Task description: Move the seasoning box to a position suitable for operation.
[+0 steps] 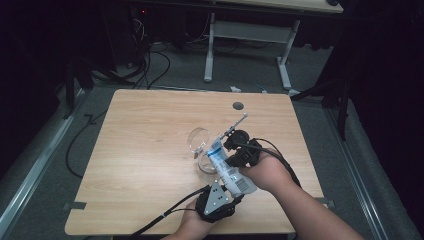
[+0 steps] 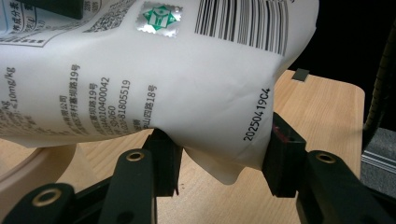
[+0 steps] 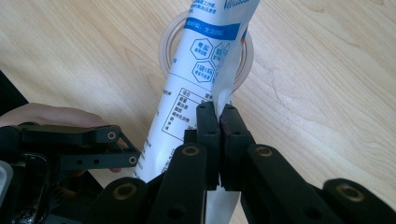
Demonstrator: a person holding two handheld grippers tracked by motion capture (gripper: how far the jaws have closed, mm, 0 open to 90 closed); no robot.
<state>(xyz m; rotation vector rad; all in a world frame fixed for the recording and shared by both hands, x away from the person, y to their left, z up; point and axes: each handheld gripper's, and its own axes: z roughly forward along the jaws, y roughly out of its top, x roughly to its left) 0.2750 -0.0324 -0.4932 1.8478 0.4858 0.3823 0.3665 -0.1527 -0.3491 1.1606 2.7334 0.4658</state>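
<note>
A white and blue printed pouch (image 1: 227,169) hangs tilted over a clear glass jar (image 1: 206,164), whose round lid (image 1: 198,139) stands open behind it. My left gripper (image 1: 235,193) is at the pouch's lower end. In the left gripper view both pads (image 2: 163,156) press on the bulging bottom of the pouch (image 2: 163,79). My right gripper (image 1: 231,161) comes in from the right. In the right gripper view its jaws (image 3: 218,109) are pinched on the pouch's side seam (image 3: 224,79), with the jar's rim (image 3: 167,44) under the pouch's far end.
The wooden table (image 1: 140,150) has a round cable hole (image 1: 238,106) near its far edge. Behind it stand another desk's white legs (image 1: 209,50), with cables on the floor at the left (image 1: 150,65). The near table edge lies just below my hands.
</note>
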